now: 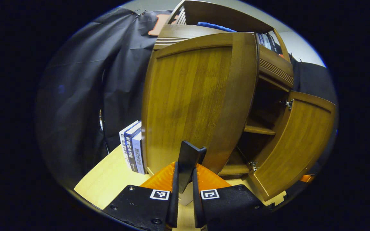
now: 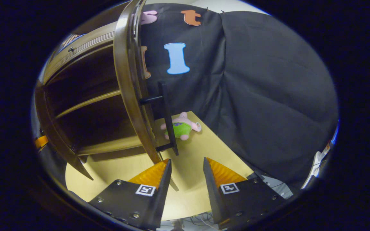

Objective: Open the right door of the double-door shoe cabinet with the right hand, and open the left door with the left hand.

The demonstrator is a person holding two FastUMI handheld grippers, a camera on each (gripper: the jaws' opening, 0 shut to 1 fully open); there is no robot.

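Item: brown wooden double-door shoe cabinet (image 1: 270,69), standing on a pale wooden tabletop (image 1: 108,179) in front of black cloth.

Left door (image 1: 198,102): a brown panelled wooden leaf, swung partly outward, its outer face toward the left gripper view. Its dark flat bar handle (image 1: 188,163) stood between the fingers of the left gripper (image 1: 185,179), both of which pressed against it; the gripper was clenched on the handle.

Right door (image 1: 295,144): a matching brown panelled leaf, swung wide open to the far right, metal hinges (image 1: 288,103) visible on its inner edge. In the right gripper view this door (image 2: 130,86) appeared edge-on, with its own dark bar handle (image 2: 167,118) standing off it on two posts.

Interior: dark, with a wooden shelf (image 1: 259,129) across the middle.

Right gripper (image 2: 186,170): released, fingers spread apart, nothing between them, near that handle but just clear of it, over the tabletop.

Other contents: three upright books with pale and blue spines (image 1: 133,147) on the tabletop, just beside the left door's left edge; a small pink plush toy in a green garment (image 2: 181,126) lying on the tabletop to the right of the cabinet, beyond the right door's handle; further books (image 1: 265,40) and a blue object (image 1: 215,26) on top of the cabinet.
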